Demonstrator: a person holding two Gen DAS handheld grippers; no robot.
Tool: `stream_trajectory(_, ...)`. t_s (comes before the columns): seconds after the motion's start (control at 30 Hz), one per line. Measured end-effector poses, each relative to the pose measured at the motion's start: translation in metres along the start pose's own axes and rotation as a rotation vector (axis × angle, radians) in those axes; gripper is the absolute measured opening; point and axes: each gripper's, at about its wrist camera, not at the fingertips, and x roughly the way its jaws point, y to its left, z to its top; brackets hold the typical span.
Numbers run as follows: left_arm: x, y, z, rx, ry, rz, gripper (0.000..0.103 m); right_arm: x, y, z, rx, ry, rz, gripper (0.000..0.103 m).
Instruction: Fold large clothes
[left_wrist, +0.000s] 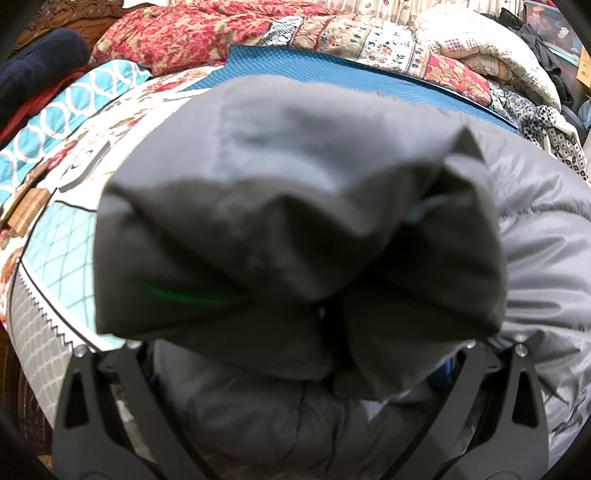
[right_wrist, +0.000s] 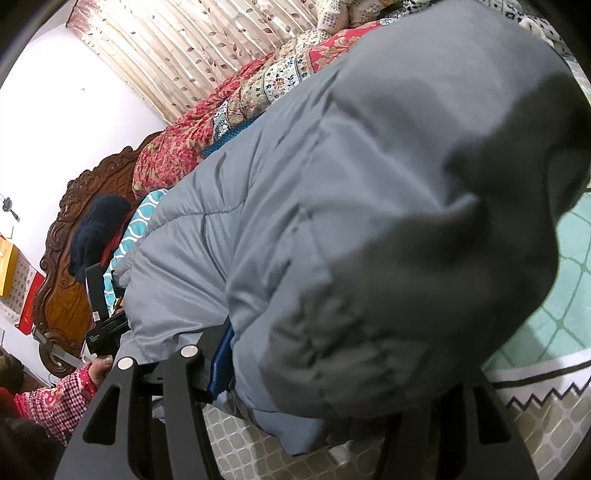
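left gripper (left_wrist: 299, 332): closed on a bunched fold of the grey padded jacket (left_wrist: 295, 236), fingertips buried in the cloth; only the black finger arms visible at the lower edge of the left wrist view. held fold raised above the bed, dark and blurred, filling the centre of the view. lighter quilted part of the same jacket lying toward the right edge of the bed, touching the patterned bedspread (left_wrist: 55, 266).

right gripper (right_wrist: 321, 391): closed on the jacket (right_wrist: 332, 206); a blue finger pad (right_wrist: 221, 363) showing just beside the cloth, second finger hidden behind the fabric. jacket draped over and in front of the gripper, covering most of the right wrist view; dark lining or cuff at right, blurred.

jacket position: lifted at both grip points, remainder resting on the bedspread, roughly across the middle of the bed.

surroundings: blue mat (left_wrist: 332, 70) lying on the bed beyond the jacket, partly covered by it. red floral quilts (left_wrist: 192, 33) piled along the far edge of the bed. teal ring-patterned cloth (left_wrist: 74, 107) and a dark navy bundle (left_wrist: 40, 62) at the head end, near the carved wooden headboard (right_wrist: 66, 280). leaf-print curtain (right_wrist: 177, 55) behind the quilts. left gripper body (right_wrist: 101, 325) also visible in the right wrist view, held by a hand (right_wrist: 98, 371) in a pink checked sleeve, beside the jacket's edge.
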Motion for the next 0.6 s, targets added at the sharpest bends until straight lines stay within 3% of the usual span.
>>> stream_trajectory(0.6,-0.0004,-0.0013,0.0000,-0.003,-0.001,-0.006,0.098,0.0002,-0.0002,0.0011,-0.002,-0.004,-0.013,0.035)
